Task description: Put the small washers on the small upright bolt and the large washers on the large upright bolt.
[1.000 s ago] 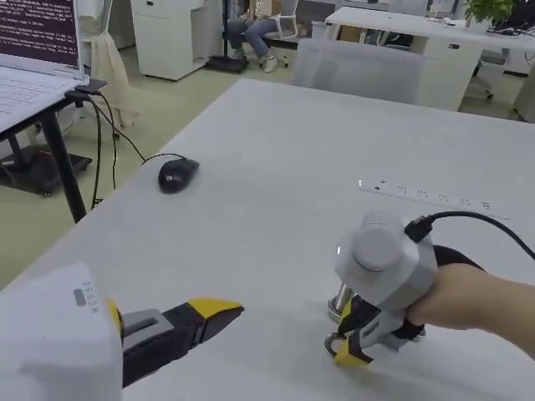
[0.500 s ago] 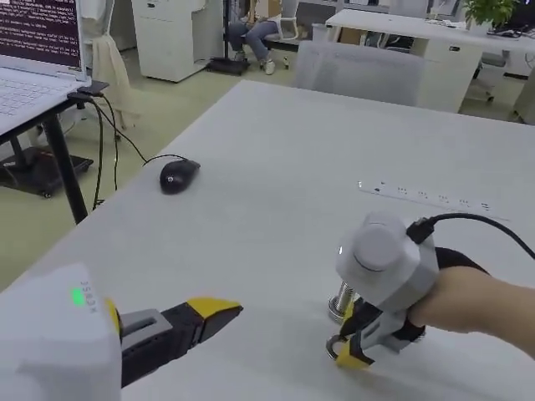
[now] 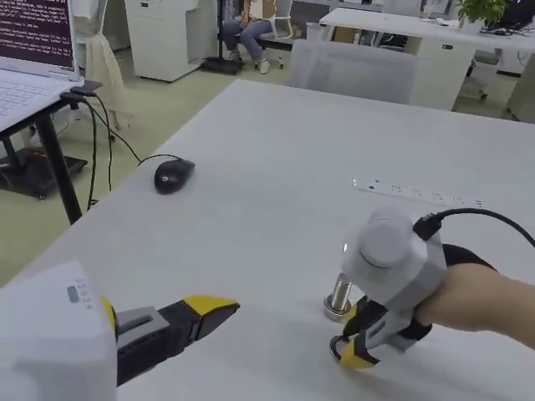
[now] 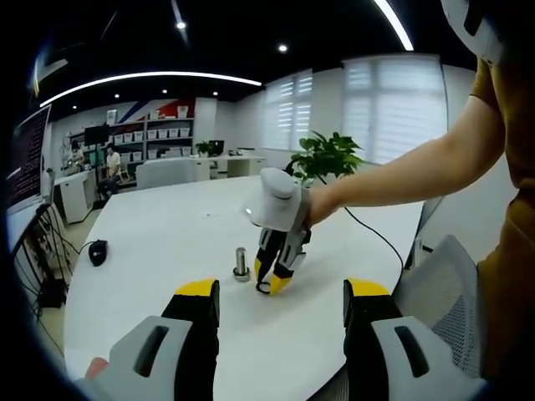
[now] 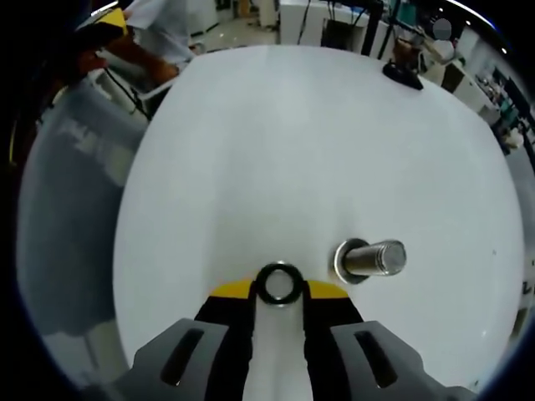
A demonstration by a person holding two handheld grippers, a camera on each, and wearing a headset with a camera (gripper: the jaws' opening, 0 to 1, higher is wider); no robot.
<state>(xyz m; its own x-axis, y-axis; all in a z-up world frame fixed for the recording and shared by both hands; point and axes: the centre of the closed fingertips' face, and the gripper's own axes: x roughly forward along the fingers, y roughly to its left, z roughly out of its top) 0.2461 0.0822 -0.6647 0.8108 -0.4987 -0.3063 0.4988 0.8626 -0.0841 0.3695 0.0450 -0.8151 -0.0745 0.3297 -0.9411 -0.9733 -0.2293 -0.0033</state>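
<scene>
Right gripper view: the right gripper [image 5: 279, 294] has its yellow-tipped jaws drawn together on one dark washer [image 5: 260, 285], pinched at the rim, with the ring's open hole facing the camera. Whether this is a small or a large washer cannot be told.

The upright bolt [image 5: 373, 256] stands just beside the jaw tips, to their right in this view, near the washer but apart from it. A wider ring sits at the bolt's foot; it could be the bolt's own head or a washer already seated, and the frames do not settle which. The threaded shank above it looks bare.

Left gripper view: the left gripper [image 4: 281, 290] has its jaws wide apart with nothing between them. It is held low over the white table [image 4: 167, 225], well apart from the bolt and pointed toward it.

Head view: the washer hangs low, near the table surface and below the bolt's top. One bolt is in sight, so its size class cannot be judged. No loose washers are seen on the table. A computer mouse [image 3: 173, 174] and a power strip [image 3: 415, 193] lie well away from the work.

Judgement on progress: early or mid-task. One washer is in hand and not yet threaded. It has to be raised above the bolt's top, centred over it and let go.
</scene>
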